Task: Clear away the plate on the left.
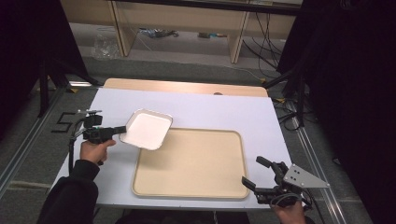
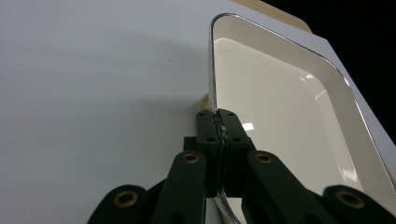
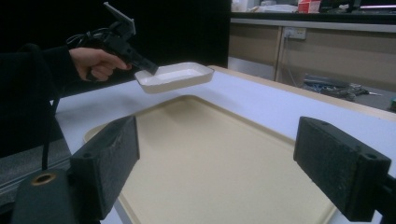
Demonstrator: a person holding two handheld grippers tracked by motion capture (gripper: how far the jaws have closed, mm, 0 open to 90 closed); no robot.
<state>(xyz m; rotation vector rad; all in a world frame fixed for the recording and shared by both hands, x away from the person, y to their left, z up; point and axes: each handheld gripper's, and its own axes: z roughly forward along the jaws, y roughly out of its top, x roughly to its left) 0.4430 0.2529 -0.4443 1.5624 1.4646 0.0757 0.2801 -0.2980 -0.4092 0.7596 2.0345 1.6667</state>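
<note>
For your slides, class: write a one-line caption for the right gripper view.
Left gripper holds a white dish by its rim above a beige tray; right gripper open.

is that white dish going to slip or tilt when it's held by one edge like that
Probably stiff: the white dish keeps its shape in the air though the left gripper pinches only its rim. Its glossy surface looks slippery, so it may pivot in the jaws. Held at one edge, it could sag toward the beige tray.

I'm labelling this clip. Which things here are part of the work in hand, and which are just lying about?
In the job:
- white dish, held off the table by its rim
- left tongs, shut on the dish
- beige tray
- right tongs, open beside the tray

Lying about:
- cables on the floor
- clear plastic bag
</note>
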